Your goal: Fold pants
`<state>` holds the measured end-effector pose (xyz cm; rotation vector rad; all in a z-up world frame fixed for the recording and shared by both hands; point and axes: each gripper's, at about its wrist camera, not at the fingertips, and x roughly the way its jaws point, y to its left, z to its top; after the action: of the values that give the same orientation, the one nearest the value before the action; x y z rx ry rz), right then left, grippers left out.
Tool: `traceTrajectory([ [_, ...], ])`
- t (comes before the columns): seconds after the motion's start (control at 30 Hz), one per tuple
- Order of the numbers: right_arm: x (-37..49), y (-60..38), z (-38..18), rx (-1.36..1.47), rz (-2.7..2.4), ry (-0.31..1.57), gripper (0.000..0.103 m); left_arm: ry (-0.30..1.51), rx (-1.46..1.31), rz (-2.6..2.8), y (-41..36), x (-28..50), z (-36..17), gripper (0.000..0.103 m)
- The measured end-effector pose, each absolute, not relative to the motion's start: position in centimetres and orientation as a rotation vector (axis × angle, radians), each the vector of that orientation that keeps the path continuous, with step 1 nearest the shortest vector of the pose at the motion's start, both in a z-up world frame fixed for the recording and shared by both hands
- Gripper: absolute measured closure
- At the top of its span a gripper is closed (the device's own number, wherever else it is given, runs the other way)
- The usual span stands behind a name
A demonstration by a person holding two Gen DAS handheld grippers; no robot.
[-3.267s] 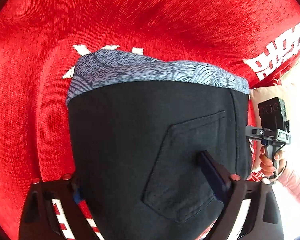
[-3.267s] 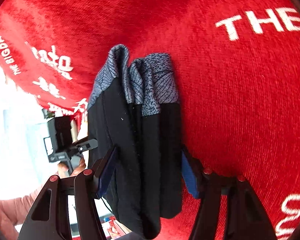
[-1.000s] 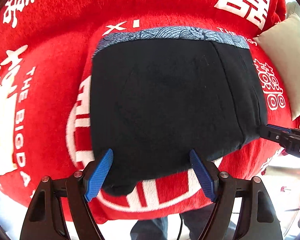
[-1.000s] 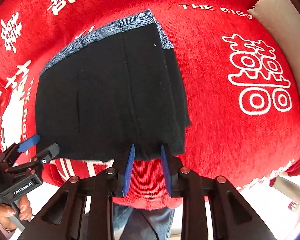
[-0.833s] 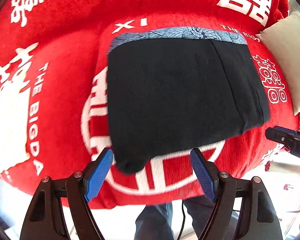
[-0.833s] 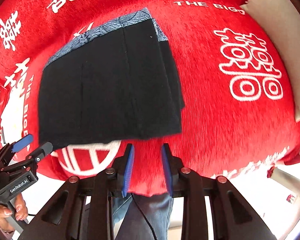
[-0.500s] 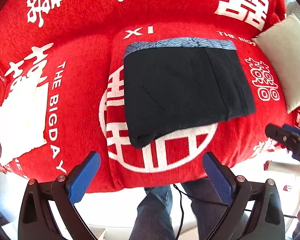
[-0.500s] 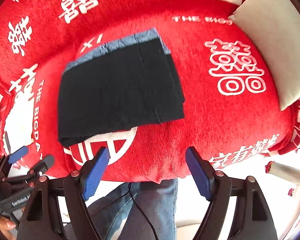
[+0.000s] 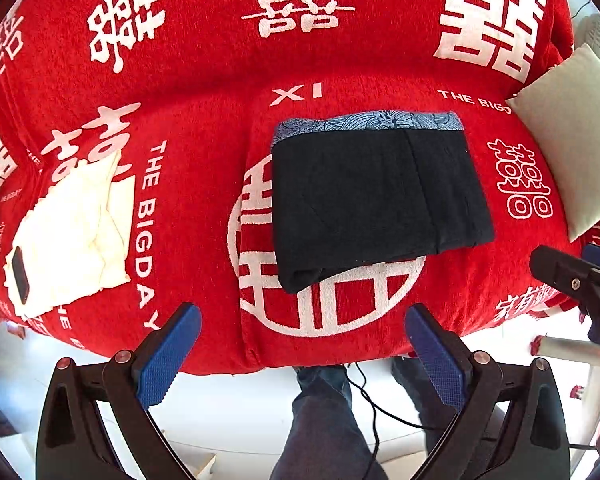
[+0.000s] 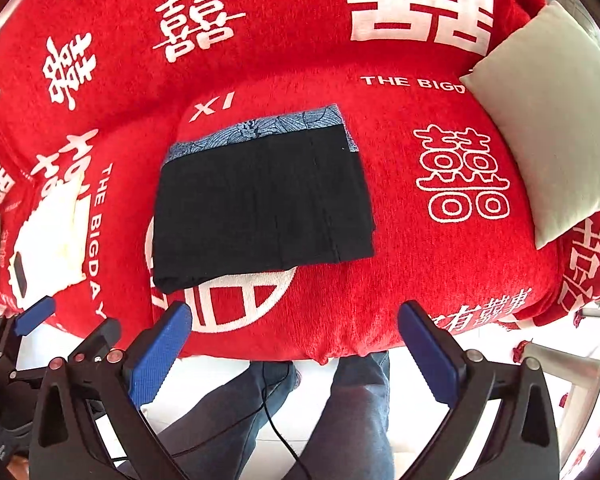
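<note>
Black pants (image 9: 376, 196) lie folded in compact rectangle, patterned blue waistband (image 9: 368, 121) at far edge, on red printed blanket (image 9: 204, 128) at seat centre. Left tongs (image 9: 300, 352) wide open, empty, hanging off front edge. Right tongs (image 10: 296, 344) likewise wide open, empty. Judgement: folding appears complete; at most near-left corner needs squaring. Ample bare blanket around; cream cushion (image 10: 548, 120) right, white cloth (image 9: 72, 232) left, both apart.
</note>
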<state>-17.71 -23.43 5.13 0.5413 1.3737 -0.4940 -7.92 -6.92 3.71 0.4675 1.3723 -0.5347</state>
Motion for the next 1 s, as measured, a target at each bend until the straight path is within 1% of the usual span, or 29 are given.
traceTrajectory([
  [0.4,-18.2,-25.4,5.1,0.507,-0.462,1.42,0.0,1.401,0.449,-0.451,-8.3,-8.6,4.5,0.001],
  [1.0,-16.7,-25.6,4.8,0.486,-0.419,1.443,0.0,1.385,0.485,-0.427,-8.9,-8.0,4.9,0.001],
])
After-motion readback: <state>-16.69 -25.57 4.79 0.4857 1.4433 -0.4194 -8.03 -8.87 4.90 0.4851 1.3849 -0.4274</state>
